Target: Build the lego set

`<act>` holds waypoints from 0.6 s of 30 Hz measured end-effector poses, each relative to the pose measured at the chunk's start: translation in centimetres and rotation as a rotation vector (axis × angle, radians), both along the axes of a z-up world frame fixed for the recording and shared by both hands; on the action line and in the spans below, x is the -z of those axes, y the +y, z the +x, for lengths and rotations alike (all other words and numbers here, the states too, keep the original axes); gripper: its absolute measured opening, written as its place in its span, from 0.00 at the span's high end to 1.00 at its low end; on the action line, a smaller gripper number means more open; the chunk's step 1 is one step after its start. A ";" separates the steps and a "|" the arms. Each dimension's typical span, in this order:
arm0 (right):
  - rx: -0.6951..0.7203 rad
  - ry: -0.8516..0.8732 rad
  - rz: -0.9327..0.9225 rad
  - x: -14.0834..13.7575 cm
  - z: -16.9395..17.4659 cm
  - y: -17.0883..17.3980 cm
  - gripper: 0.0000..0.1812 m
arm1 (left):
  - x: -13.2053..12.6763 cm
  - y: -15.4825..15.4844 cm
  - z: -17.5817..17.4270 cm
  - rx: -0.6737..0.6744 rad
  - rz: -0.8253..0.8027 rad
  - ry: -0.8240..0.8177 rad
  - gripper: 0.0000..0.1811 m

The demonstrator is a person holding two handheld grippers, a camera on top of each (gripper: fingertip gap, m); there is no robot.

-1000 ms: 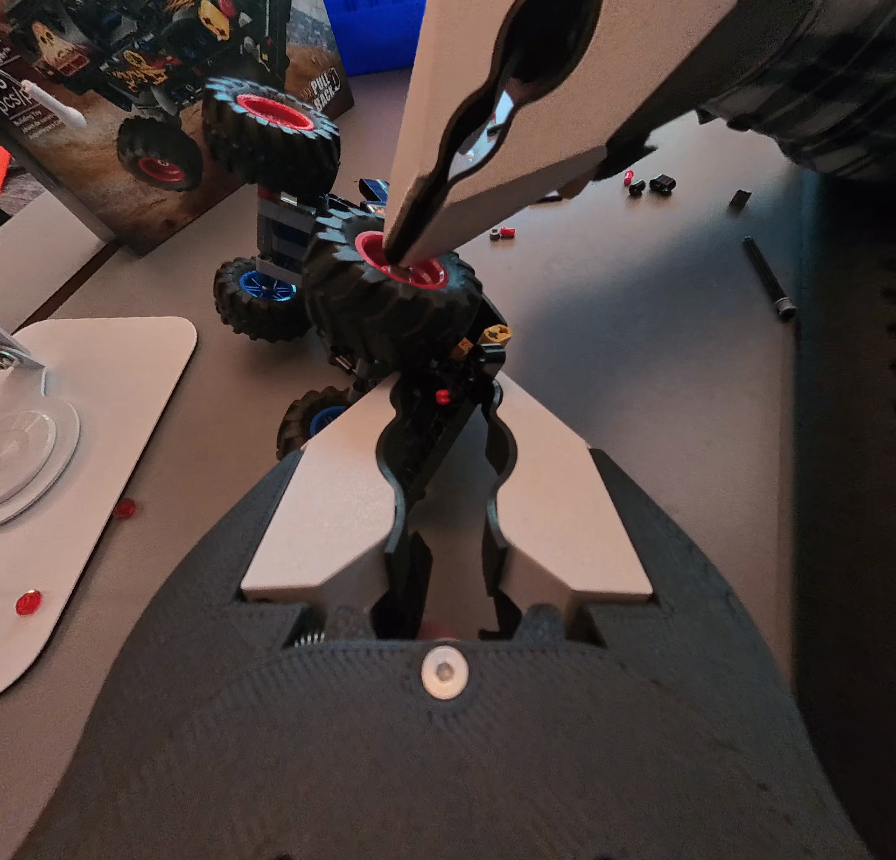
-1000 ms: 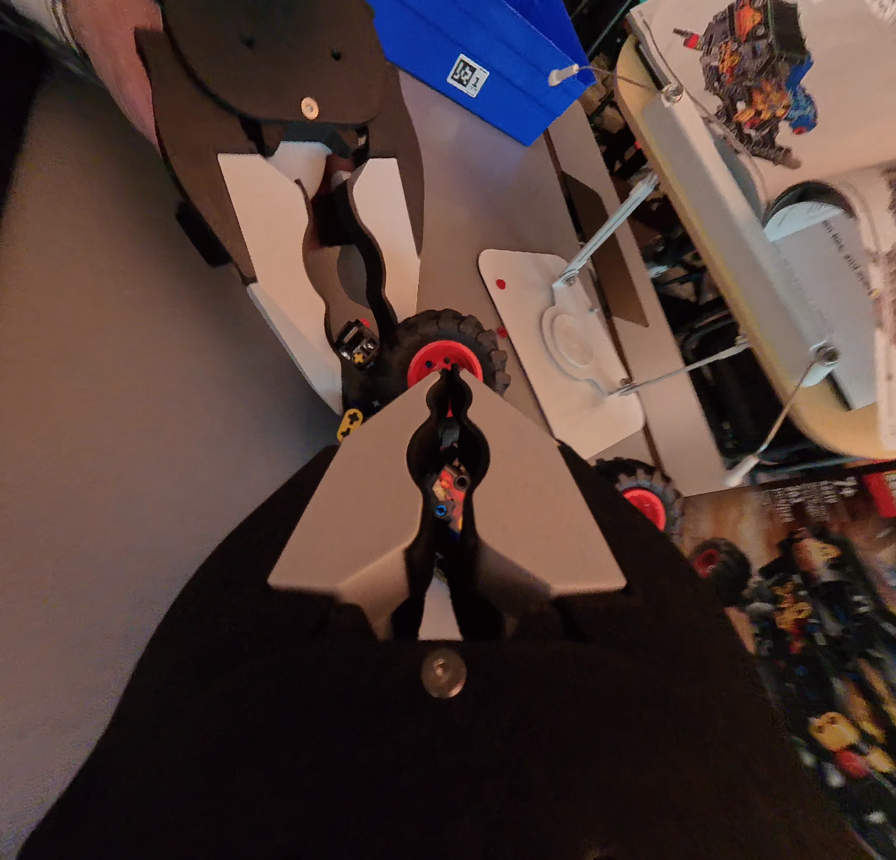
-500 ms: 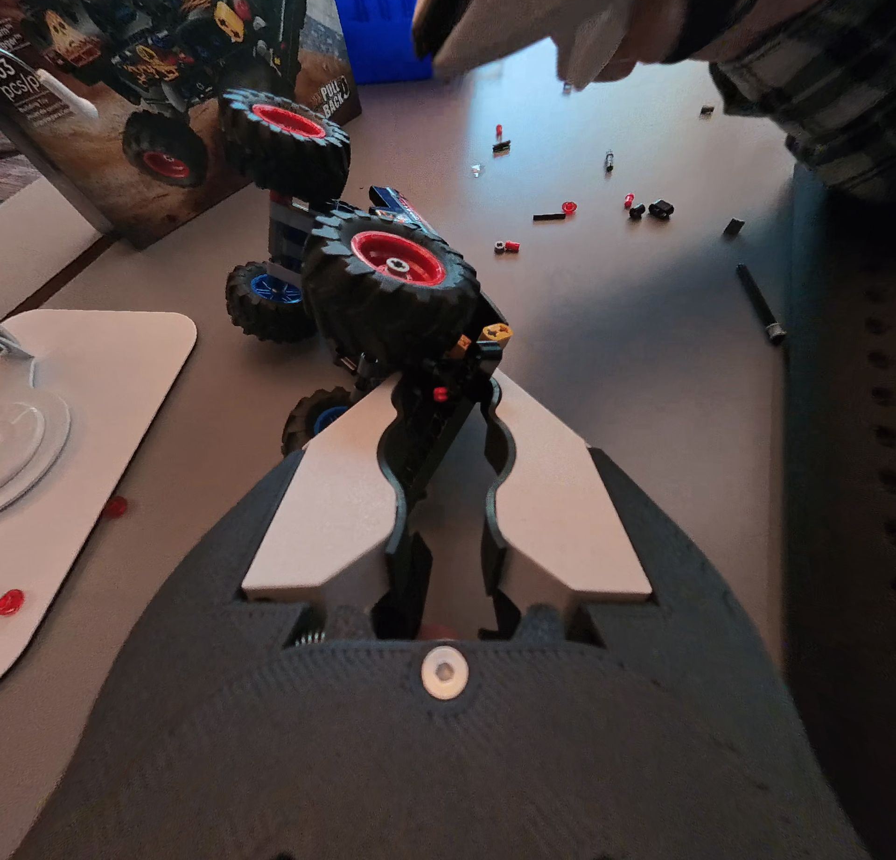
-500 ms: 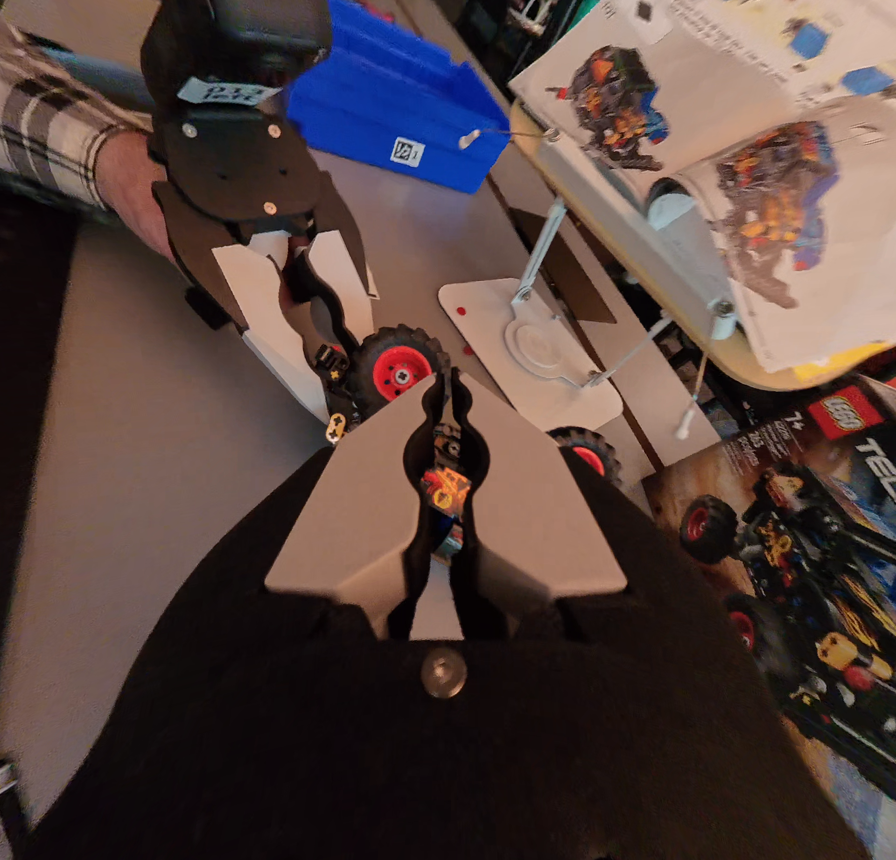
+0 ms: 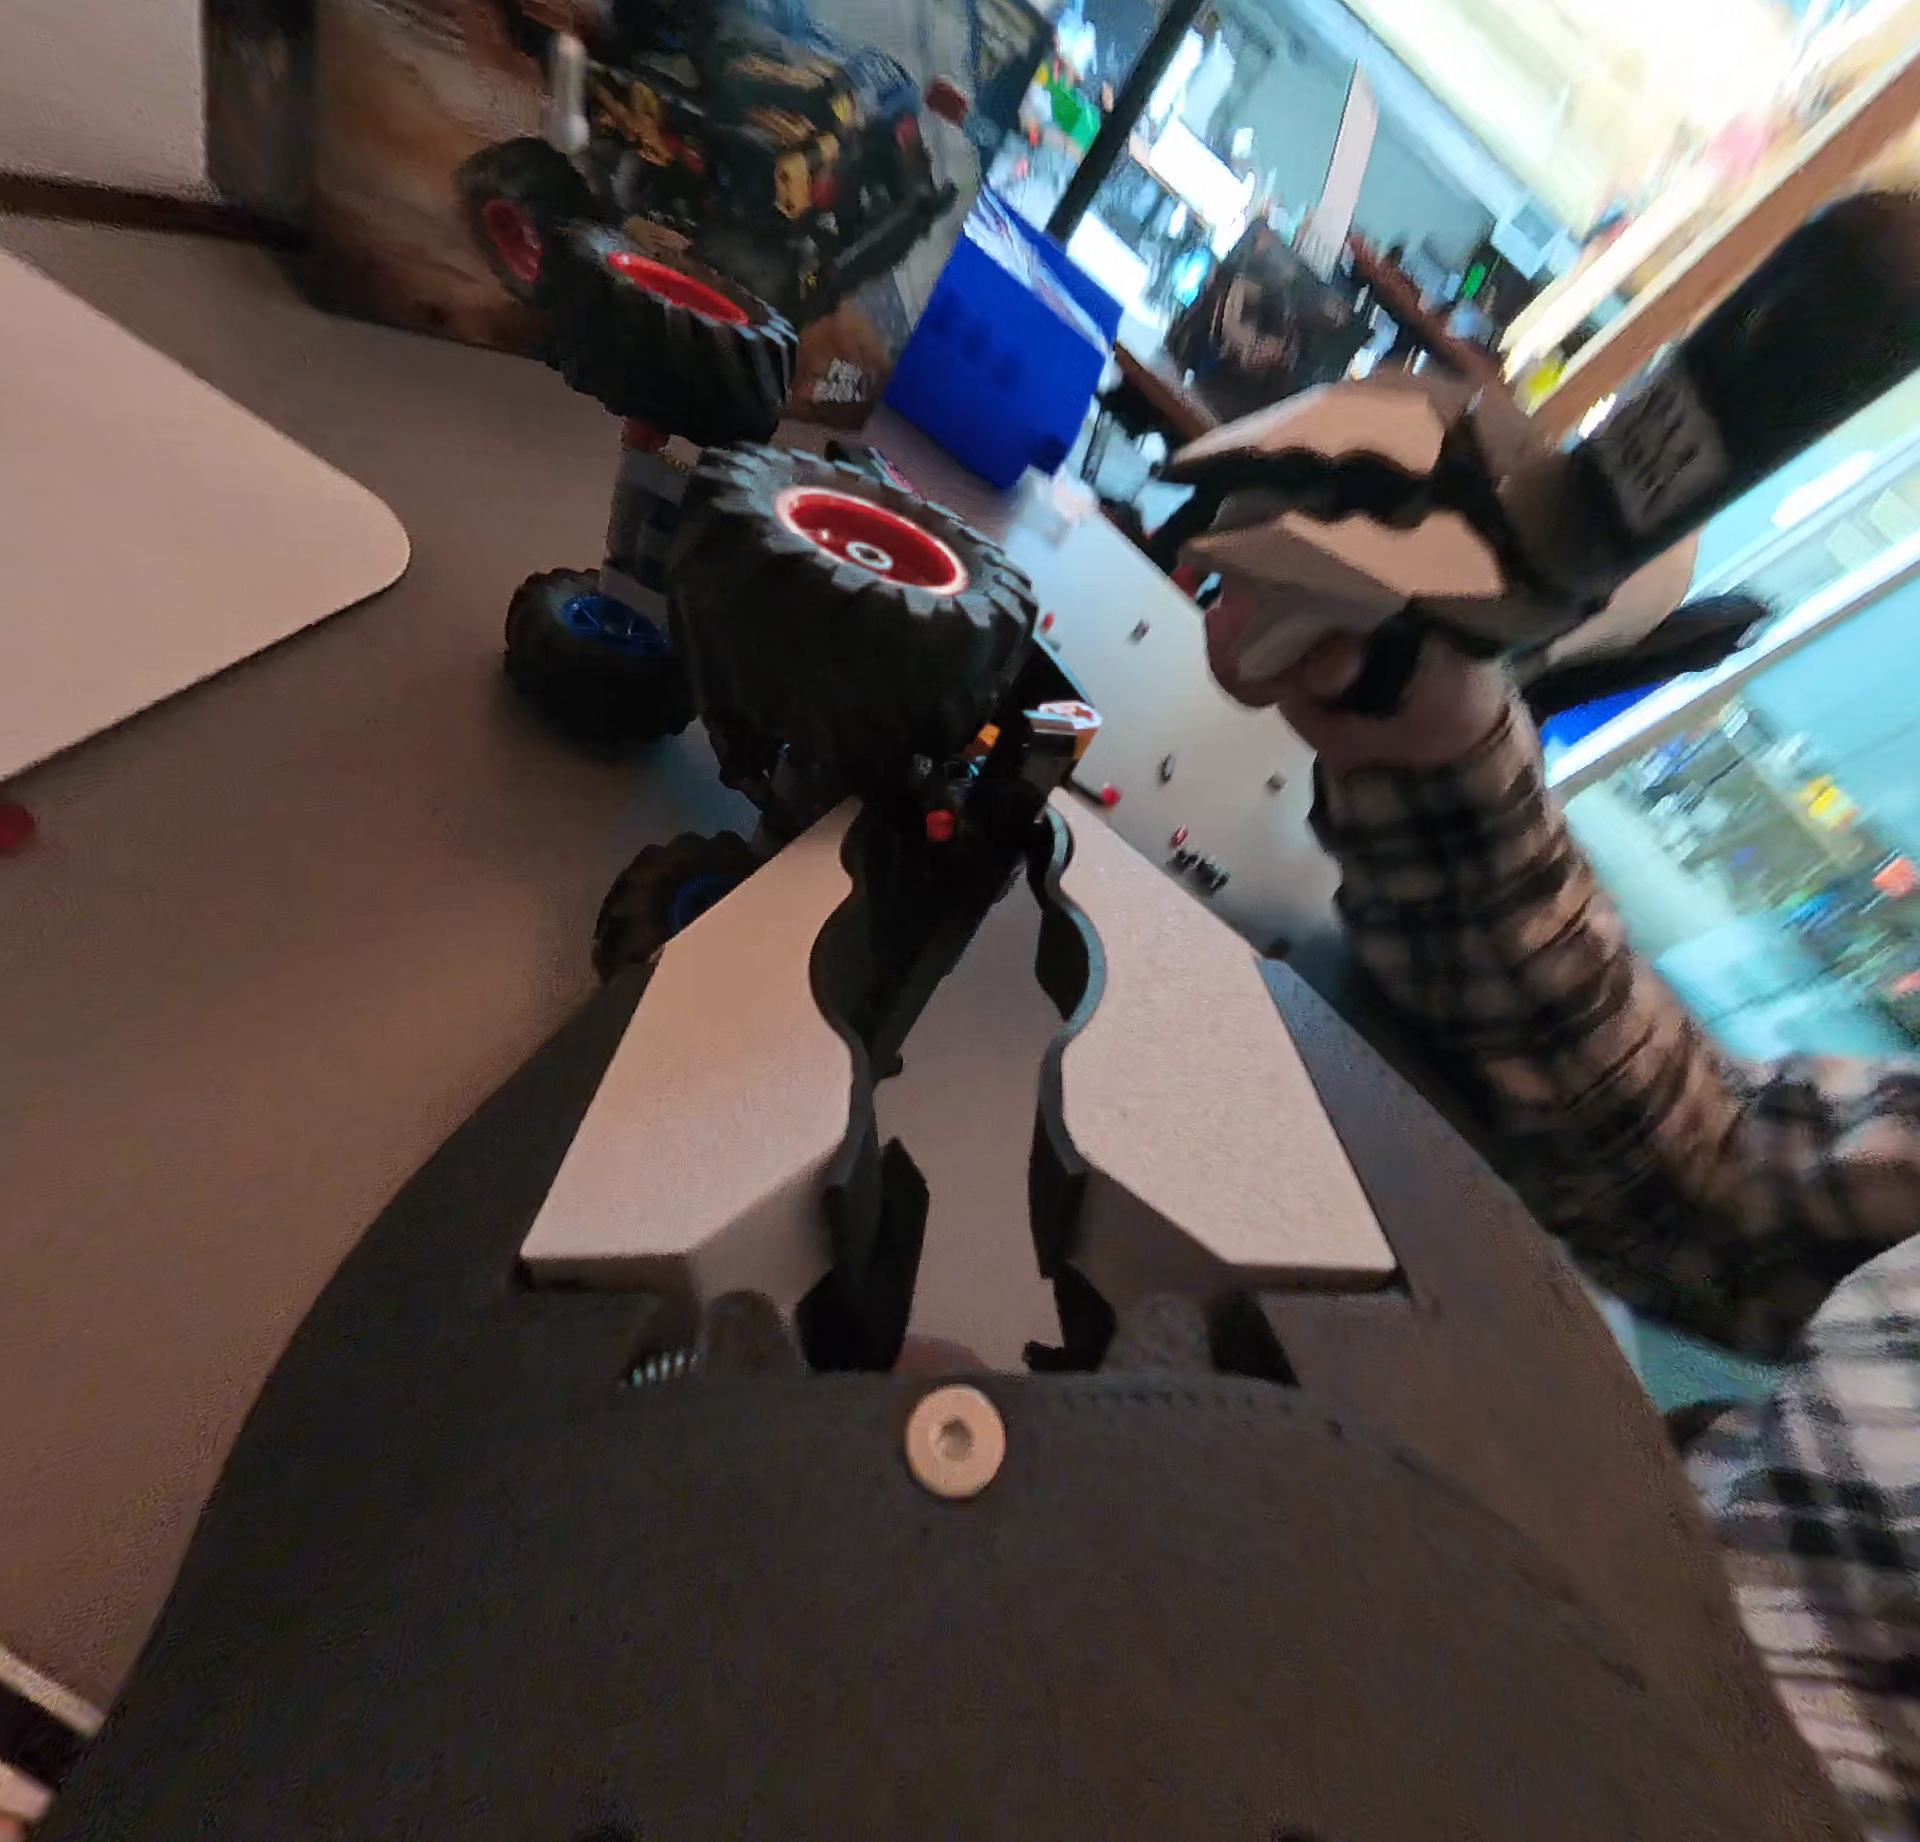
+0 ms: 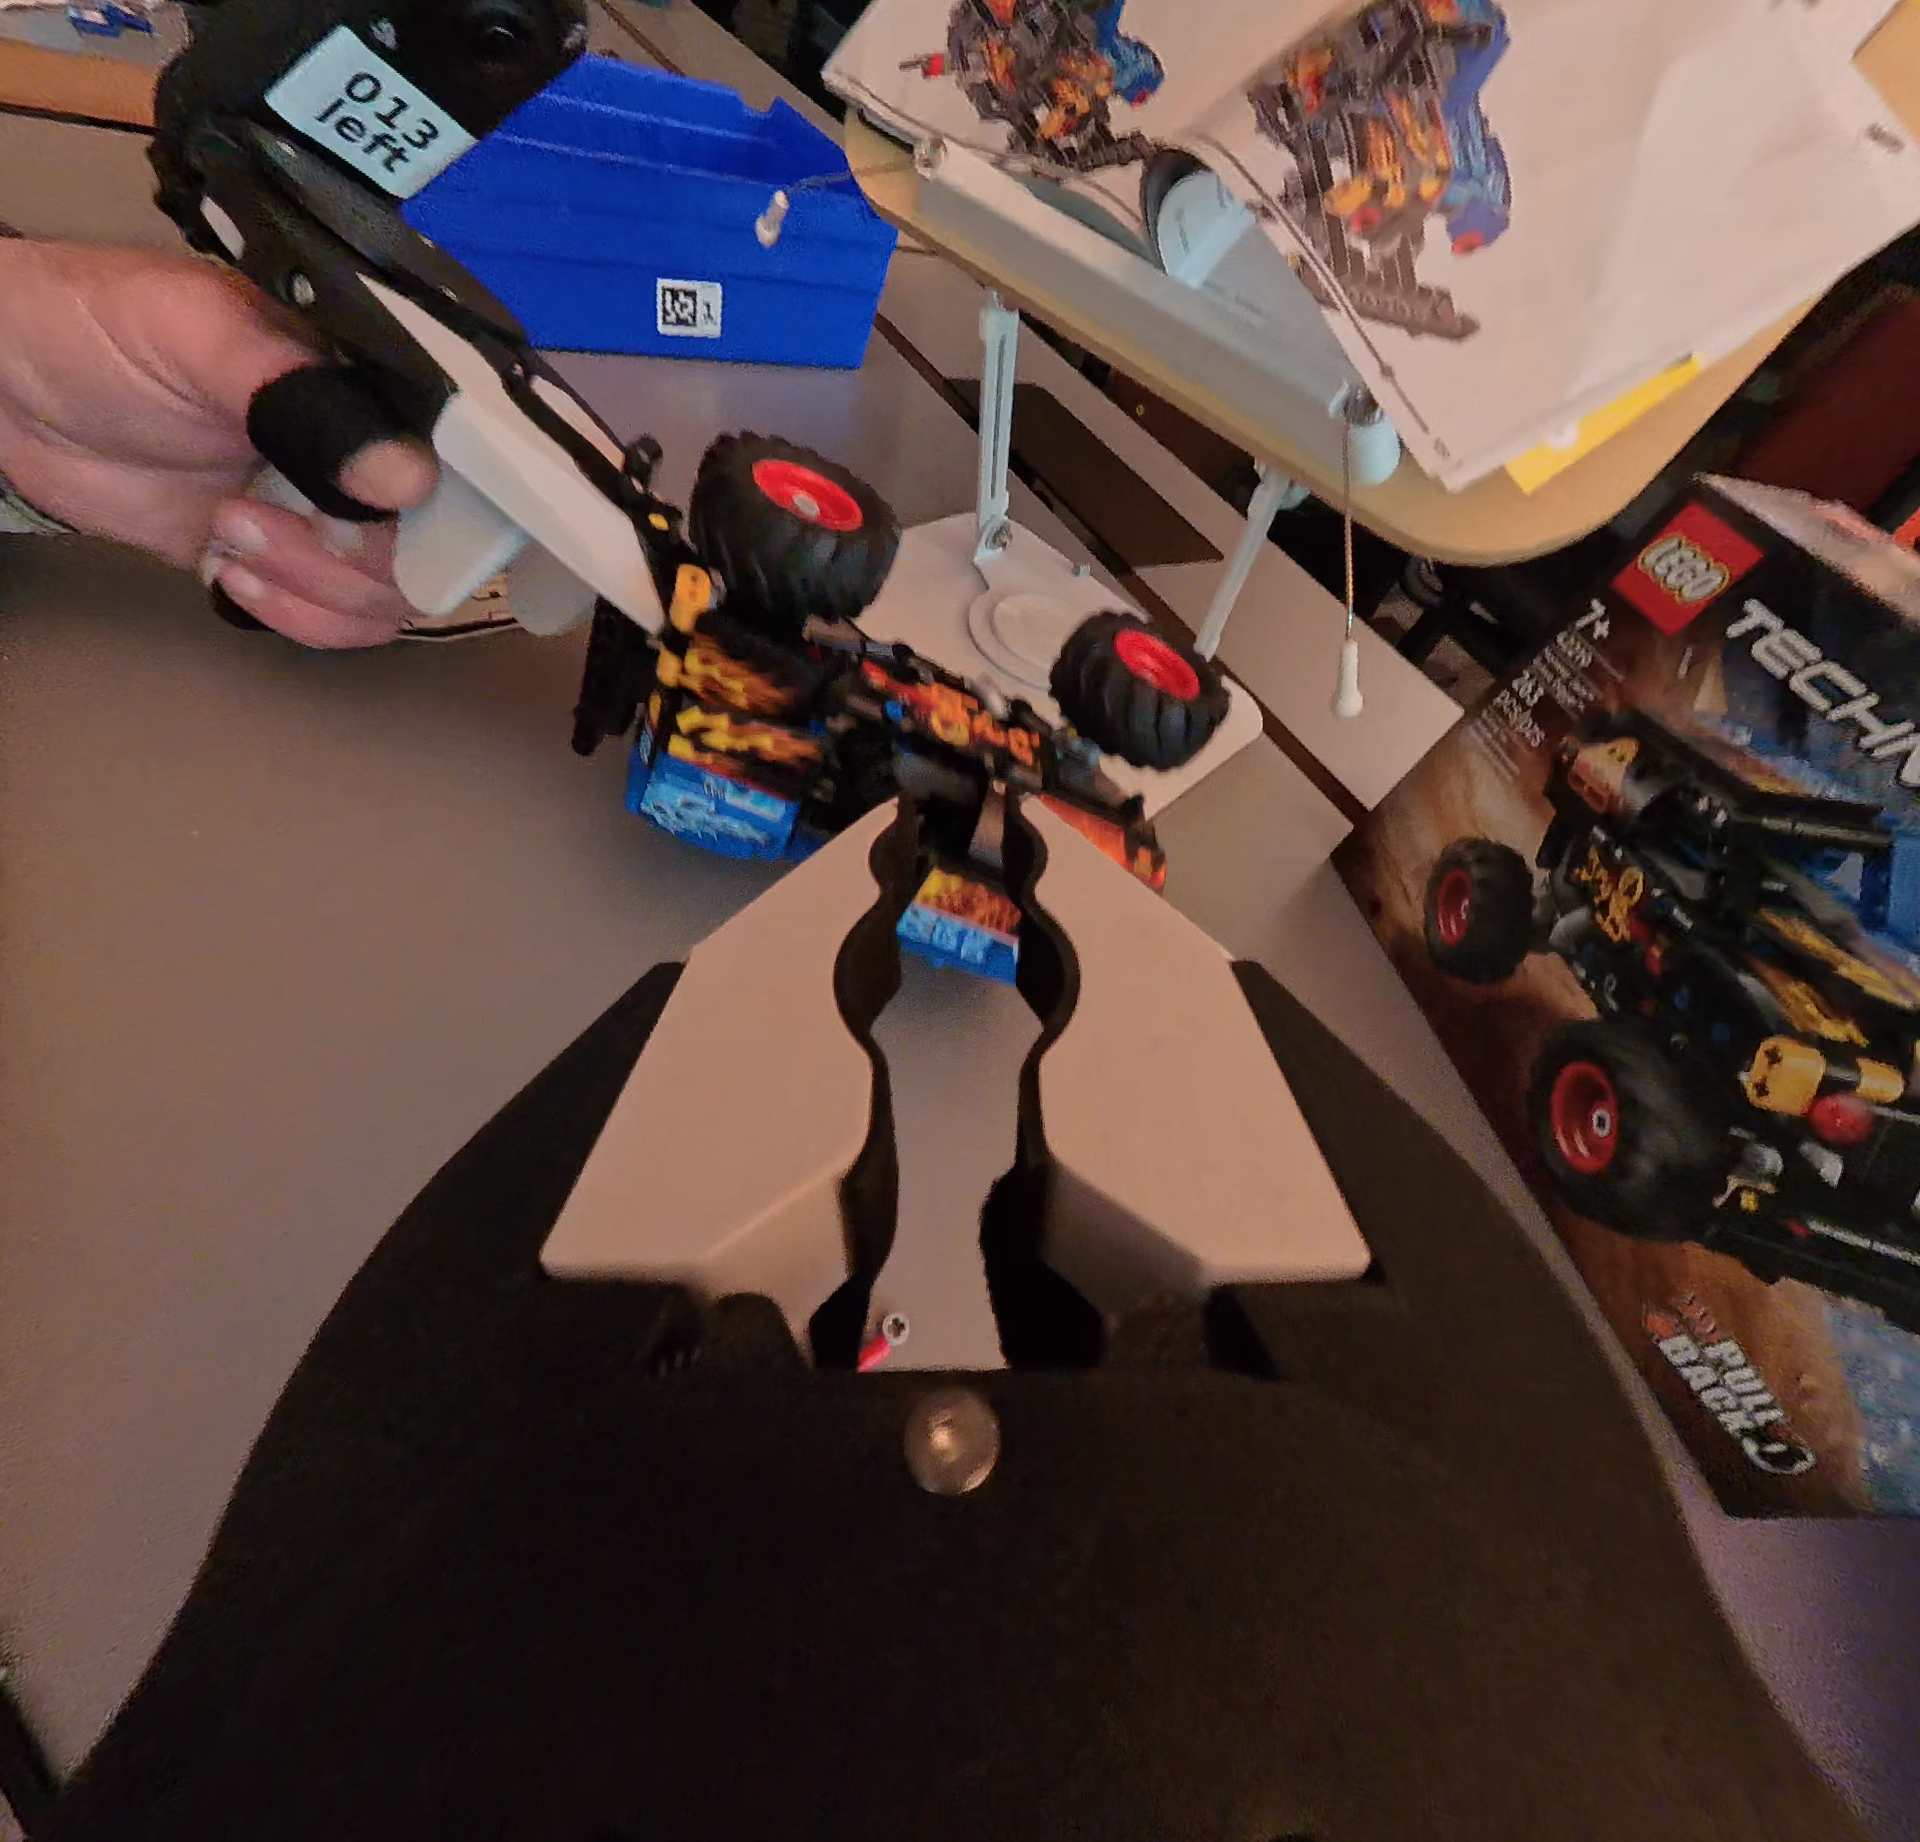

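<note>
Two pairs of tongs are working on one black monster truck model [image 6: 831, 712] with flame stickers and red-hubbed knobbly tyres. Left tongs [image 5: 940, 836] are clamping the dark chassis at one end, holding the truck tipped on its side above the grey bench [image 6: 260, 909]; the big red-hubbed wheel [image 5: 862, 587] is facing up. Right tongs [image 6: 956, 816] are standing narrowly apart with nothing between the tips, hanging just near the truck's side. A small red pin [image 6: 883, 1340] is lying deep at their base, not pinched.

Judgement: the build is looking almost complete, and the step in hand is probably checking or seating the last parts. Doing it well means keeping the left grip firm on the frame, not on stickered panels, and pressing squarely along an axle.

Around: loose small red and black pieces [image 5: 1195, 857] are lying scattered on the far bench, the printed cardboard set box [image 6: 1662, 961] is standing at right, a blue plastic bin [image 6: 665, 234] is at the far side, and an open instruction booklet on a white stand [image 6: 1351, 130] is crowding the far right.
</note>
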State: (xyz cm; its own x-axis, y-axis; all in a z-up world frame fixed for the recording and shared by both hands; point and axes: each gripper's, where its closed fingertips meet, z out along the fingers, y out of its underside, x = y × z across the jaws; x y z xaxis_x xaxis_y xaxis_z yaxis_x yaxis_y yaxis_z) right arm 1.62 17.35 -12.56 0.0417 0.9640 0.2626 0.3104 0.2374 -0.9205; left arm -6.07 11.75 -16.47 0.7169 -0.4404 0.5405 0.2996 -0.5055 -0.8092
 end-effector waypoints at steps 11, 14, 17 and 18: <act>0.048 -0.024 -0.003 1.4 -0.8 0.9 0.89 | -0.1 0.7 -7.0 -0.301 -0.071 -0.557 0.86; 0.063 -0.051 0.058 1.9 -2.3 0.6 0.87 | 0.9 1.0 -9.0 -0.381 -0.100 -0.554 0.84; 0.052 -0.097 0.079 3.1 -3.3 0.2 0.88 | 2.4 1.1 -10.7 -0.438 -0.136 -0.539 0.92; 0.044 -0.102 0.075 3.3 -3.5 0.0 0.88 | 2.6 1.1 -11.0 -0.447 -0.138 -0.526 0.92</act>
